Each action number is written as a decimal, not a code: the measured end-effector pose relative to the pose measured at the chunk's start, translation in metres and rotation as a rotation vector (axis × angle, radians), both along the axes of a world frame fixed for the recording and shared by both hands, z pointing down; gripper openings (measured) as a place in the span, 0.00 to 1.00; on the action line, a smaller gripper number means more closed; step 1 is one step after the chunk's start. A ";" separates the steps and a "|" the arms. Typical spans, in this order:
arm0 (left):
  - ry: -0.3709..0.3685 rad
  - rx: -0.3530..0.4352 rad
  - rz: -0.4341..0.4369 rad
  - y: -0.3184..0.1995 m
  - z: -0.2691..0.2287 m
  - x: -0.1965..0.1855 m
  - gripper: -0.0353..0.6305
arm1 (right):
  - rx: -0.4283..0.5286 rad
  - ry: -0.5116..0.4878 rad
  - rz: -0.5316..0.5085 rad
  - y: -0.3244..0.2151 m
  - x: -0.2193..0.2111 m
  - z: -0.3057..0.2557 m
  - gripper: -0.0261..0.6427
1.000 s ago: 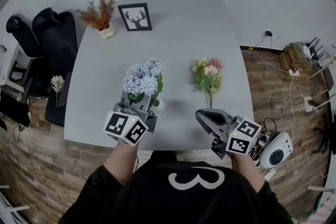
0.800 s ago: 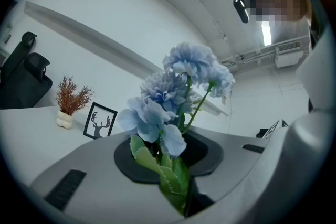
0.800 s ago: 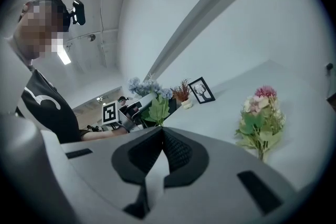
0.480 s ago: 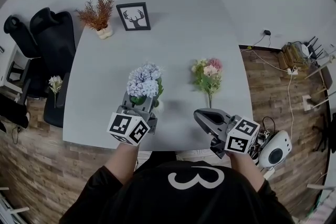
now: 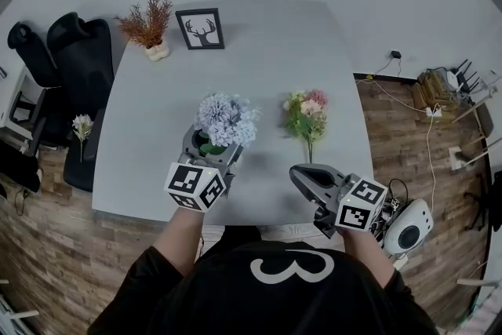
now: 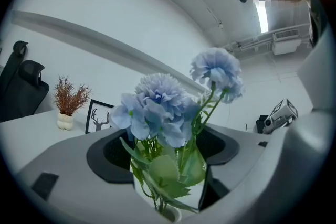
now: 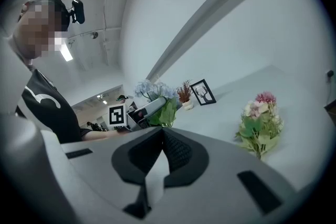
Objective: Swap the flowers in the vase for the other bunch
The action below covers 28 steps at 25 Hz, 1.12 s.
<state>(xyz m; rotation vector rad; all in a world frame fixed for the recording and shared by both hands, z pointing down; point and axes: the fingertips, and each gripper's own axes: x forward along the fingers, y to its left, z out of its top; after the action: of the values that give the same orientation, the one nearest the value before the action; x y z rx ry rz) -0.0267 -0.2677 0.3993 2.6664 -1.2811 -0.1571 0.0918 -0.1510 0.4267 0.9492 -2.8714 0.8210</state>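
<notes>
Two flower bunches (image 5: 226, 118) (image 5: 307, 114), two grippers (image 5: 210, 147) (image 5: 298, 173), one framed picture (image 5: 200, 28)

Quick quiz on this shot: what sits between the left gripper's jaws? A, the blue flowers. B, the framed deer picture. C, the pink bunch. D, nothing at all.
A: in the left gripper view the blue flowers have their stems and leaves between the jaws of the left gripper, which have just been opening and now stand apart.

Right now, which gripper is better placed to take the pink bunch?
Right. The right gripper, shut and empty, sits nearest the pink bunch; on the left gripper the jaws have just been opening around the blue flowers.
</notes>
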 end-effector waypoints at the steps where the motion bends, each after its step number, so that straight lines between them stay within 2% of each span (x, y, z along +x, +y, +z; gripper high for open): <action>1: -0.011 0.002 -0.004 0.000 0.001 0.000 0.60 | 0.002 0.000 -0.001 0.002 0.001 0.000 0.05; 7: -0.076 -0.015 -0.001 0.003 0.004 0.002 0.71 | 0.012 0.001 0.000 0.013 0.006 -0.003 0.05; 16: -0.119 -0.038 -0.065 0.019 0.002 -0.010 0.74 | 0.022 -0.001 -0.028 0.039 0.011 -0.003 0.05; 23: -0.104 -0.065 -0.075 0.051 -0.003 -0.015 0.74 | 0.050 -0.030 -0.077 0.056 0.000 -0.008 0.05; 28: -0.079 -0.090 -0.011 0.090 -0.019 -0.012 0.73 | 0.091 -0.053 -0.127 0.064 -0.020 -0.023 0.05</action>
<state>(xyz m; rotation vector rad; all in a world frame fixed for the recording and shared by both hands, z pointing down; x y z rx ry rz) -0.0389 -0.1778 0.3805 2.6142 -1.2939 0.0047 0.0721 -0.0872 0.4035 0.7528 -3.0003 0.7225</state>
